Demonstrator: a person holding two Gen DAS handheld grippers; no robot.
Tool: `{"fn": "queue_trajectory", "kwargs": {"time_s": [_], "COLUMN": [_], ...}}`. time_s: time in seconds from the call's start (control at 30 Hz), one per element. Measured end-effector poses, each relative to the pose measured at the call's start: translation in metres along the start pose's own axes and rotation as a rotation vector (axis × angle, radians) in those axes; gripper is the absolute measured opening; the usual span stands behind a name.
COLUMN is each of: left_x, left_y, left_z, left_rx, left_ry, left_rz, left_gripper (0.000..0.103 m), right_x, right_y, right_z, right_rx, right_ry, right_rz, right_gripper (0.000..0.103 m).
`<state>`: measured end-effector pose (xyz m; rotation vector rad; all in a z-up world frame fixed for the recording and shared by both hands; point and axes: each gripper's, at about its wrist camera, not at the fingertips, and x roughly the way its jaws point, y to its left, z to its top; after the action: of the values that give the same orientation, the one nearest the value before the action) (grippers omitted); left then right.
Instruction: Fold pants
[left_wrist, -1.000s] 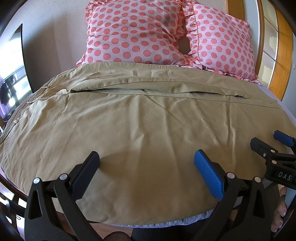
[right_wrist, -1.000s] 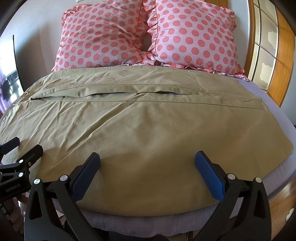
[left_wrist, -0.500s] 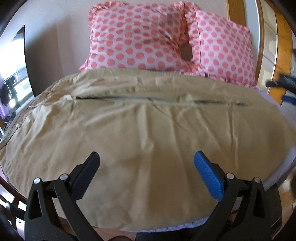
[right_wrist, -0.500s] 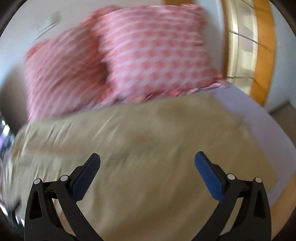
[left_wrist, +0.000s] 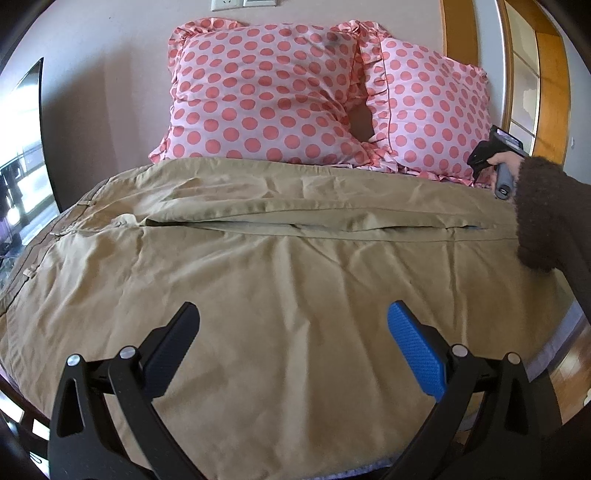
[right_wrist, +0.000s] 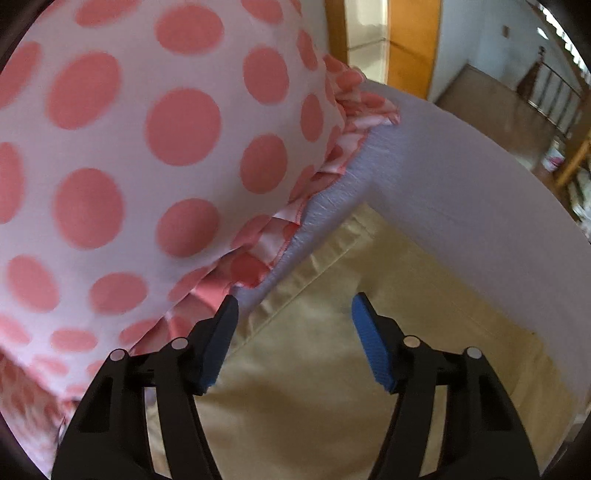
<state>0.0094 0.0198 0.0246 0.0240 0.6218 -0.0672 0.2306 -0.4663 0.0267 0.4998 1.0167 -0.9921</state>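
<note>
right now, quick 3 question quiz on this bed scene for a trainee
1. True or false: the right gripper is shut on the pants.
2. Which gripper is up by the pillows? A left, B right.
3. Fill in: the pants lie spread on the ____.

Key: 1 false, it is open over the hem corner. 2 B; the left gripper hangs open over the near leg. 3 bed.

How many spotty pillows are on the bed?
2. The bigger-looking pillow leans on the wall at the head of the bed; the second pillow sits to its right. None seems hidden.
</note>
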Motion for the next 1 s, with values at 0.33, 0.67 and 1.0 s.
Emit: {"fn": "queue_trajectory", "kwargs": {"time_s": [0.33, 0.67, 1.0], "left_x": [0.002, -0.029, -0.056], "left_y": [0.017, 0.051, 0.106], "left_z": [0.001, 0.006, 0.032], "left_rx": [-0.050, -0.143, -0.226], "left_ry": [0.006, -0.059, -0.159], "left_rz": [0.062, 0.144, 0.167], "left_gripper": [0.101, 0.101, 0.101], "right_x": [0.004, -0.037, -0.110], "right_y": [0.005, -0.081, -0.237], "right_z": [-0.024, -0.030, -0.153], "right_rx": [-0.130, 0.078, 0.206], "right_ry": [-0.184, -0.228, -0.206], "right_rz": [-0.030, 0.443, 0.762], "right_gripper": [0.017, 0.004, 0.004]}}
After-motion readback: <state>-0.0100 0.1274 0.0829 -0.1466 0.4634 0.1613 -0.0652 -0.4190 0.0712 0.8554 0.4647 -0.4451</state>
